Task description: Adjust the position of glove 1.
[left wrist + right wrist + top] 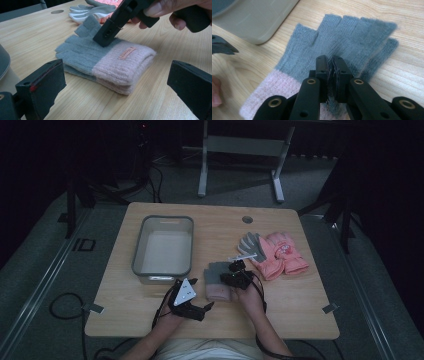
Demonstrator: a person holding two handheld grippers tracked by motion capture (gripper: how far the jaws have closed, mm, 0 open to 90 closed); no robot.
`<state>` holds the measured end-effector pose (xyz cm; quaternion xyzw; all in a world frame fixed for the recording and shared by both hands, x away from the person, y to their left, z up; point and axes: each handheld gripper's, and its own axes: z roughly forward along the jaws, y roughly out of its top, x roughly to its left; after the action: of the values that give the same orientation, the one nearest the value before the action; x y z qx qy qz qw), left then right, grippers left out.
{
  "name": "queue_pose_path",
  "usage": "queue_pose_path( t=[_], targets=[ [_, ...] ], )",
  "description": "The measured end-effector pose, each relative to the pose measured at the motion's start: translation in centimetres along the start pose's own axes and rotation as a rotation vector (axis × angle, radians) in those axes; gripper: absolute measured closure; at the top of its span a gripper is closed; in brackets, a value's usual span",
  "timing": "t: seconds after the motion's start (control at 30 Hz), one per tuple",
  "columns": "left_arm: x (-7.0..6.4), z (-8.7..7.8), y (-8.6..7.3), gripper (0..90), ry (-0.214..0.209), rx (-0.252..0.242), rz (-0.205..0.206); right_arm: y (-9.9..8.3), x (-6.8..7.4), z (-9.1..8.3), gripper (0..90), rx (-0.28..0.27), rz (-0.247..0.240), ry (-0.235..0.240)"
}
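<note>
So the right gripper (pixel 333 72) pinches the grey-and-pink knit gloves (pixel 105 65) on the counter (pixel 280 310), nothing lifted toward the bin (pixel 162 222) yet, left gripper (pixel 117 95) fingers spread.

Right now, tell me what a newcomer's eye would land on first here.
The right gripper draws the eye first: its jaws are shut, pinching a fold of the grey-and-pink knit gloves near the table's front edge. The left gripper waits open beside them. Behind lie bright pink gloves at the right and a grey bin at the left.
</note>
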<state>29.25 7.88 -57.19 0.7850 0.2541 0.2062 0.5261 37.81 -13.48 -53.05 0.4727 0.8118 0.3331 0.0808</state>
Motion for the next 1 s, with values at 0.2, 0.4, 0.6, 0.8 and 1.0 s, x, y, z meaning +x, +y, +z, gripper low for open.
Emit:
queue_pose_path(
  t=[0.2, 0.4, 0.6, 0.8, 1.0],
  targets=[
    [0.0, 0.0, 0.0, 1.1, 0.0, 0.002, 0.002, 0.2, -0.1, 0.1, 84.0, 0.002, -0.004, 0.008],
    [0.0, 0.0, 0.0, 1.1, -0.009, 0.002, 0.004, -0.3, -0.4, 0.7, 81.1, 0.005, -0.005, 0.002],
    [0.2, 0.1, 0.0, 1.1, -0.026, 0.009, -0.009, -0.3, -0.8, 0.9, 75.5, 0.015, -0.023, 0.01],
    [0.1, 0.2, 0.1, 1.1, -0.016, 0.021, -0.004, 0.1, -0.8, 0.2, 71.7, 0.01, -0.034, 0.022],
    [-0.6, 0.5, 0.7, 3.6, -0.036, 0.043, 0.09, 1.1, -1.7, -2.2, 69.4, -0.042, -0.046, 0.004]
  ],
)
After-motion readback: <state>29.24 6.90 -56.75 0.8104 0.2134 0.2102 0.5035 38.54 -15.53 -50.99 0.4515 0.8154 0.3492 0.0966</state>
